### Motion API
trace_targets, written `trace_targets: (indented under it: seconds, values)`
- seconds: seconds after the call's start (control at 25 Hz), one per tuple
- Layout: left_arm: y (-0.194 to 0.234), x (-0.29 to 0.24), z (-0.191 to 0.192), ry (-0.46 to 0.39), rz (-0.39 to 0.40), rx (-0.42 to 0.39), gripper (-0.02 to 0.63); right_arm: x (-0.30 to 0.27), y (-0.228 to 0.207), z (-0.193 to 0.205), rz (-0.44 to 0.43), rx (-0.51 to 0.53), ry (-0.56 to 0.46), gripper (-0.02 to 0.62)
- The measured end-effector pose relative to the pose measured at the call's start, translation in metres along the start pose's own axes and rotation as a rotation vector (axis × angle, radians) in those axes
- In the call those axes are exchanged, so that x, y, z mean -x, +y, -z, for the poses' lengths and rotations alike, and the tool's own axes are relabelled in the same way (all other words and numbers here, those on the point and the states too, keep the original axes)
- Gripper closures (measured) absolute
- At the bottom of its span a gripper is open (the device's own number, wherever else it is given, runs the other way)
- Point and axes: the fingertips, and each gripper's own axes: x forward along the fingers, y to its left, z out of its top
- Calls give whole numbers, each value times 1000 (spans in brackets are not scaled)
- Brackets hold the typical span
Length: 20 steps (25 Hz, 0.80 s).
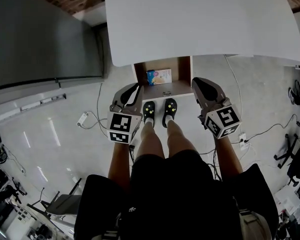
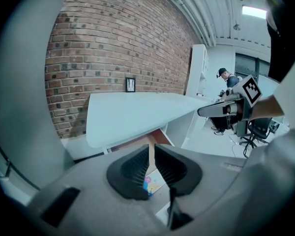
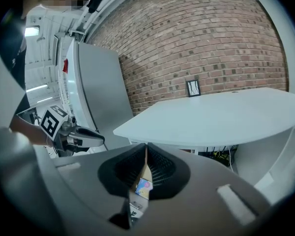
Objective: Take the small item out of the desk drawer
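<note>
Under the white desk top (image 1: 200,19) a wooden drawer (image 1: 166,89) stands pulled out. A small colourful packet (image 1: 158,76) lies flat at its back. My left gripper (image 1: 136,87) hovers by the drawer's left front corner, and my right gripper (image 1: 196,80) hovers by its right side. Neither touches the packet. In the left gripper view the jaws (image 2: 151,149) stand nearly together with only a thin slit and nothing between them, and the packet (image 2: 152,183) shows below. In the right gripper view the jaws (image 3: 146,149) meet at the tips, empty, above the packet (image 3: 143,187).
A tall grey cabinet (image 1: 40,34) stands left of the desk. The person's legs and black shoes (image 1: 160,111) are right in front of the drawer. Cables and a power strip (image 1: 83,118) lie on the floor. A brick wall (image 2: 118,43) runs behind the desk.
</note>
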Motion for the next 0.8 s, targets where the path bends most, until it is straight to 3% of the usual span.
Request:
trace_targets:
  seconds: [0.64, 0.8]
  values:
    - [12, -86, 59, 136, 60, -40, 560, -52, -13, 59, -18, 10, 75, 571]
    - [13, -110, 75, 179, 69, -87, 543, -63, -18, 73, -23, 9, 90, 571]
